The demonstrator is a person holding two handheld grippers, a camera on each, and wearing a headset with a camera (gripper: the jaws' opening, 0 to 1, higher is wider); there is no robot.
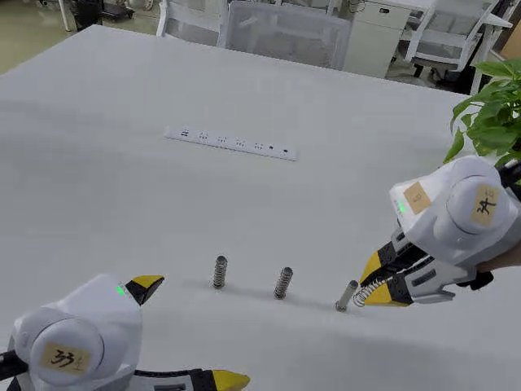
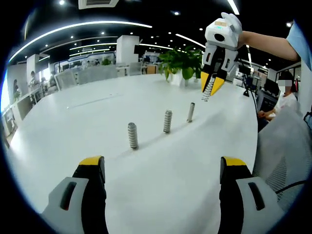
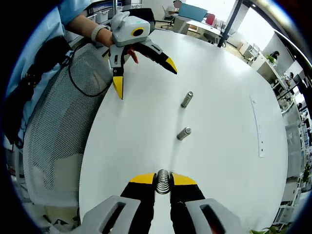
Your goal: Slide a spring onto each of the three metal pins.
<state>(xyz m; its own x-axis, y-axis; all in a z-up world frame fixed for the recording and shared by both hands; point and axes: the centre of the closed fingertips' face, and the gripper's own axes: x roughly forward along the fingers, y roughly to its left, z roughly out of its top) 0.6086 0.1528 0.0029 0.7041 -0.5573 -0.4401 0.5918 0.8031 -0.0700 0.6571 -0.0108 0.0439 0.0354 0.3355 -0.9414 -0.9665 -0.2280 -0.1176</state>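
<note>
**Item 1, bare pin** (image 1: 347, 296). It stands on the surface (image 1: 244, 208), rightmost of the row in the head view, with no coil on it. I log it as outstanding.

**Item 2, loose spring** (image 1: 368, 292). The right tongs (image 3: 164, 178) pinch it, pressed in on its sides, and one end pokes out past the tips. In the head view it lies tilted just beside the top of the bare pin. The left gripper view shows it hanging above that pin and slightly aside, with a gap between them. It is not threaded on.

**Item 3, middle pin** (image 1: 282, 283). A spring sleeves it along its length, and it leans slightly. I log it as done.

**Item 4, left pin** (image 1: 220, 272). It is sleeved likewise and stands upright. I log it as done.

**Item 5, left tongs** (image 2: 162, 163). They are spread wide and hold nothing, low at my near side and well apart from the row.

**Tally.** By my reading two of three are finished and one remains. I judge that the held coil's open end must come over the pin's tip, and its axis closer to the pin's own line, before it will slide down.

**Surroundings.** A power strip (image 1: 229, 142) lies farther back on the surface. A plant (image 1: 487, 114) stands at the right edge.
</note>
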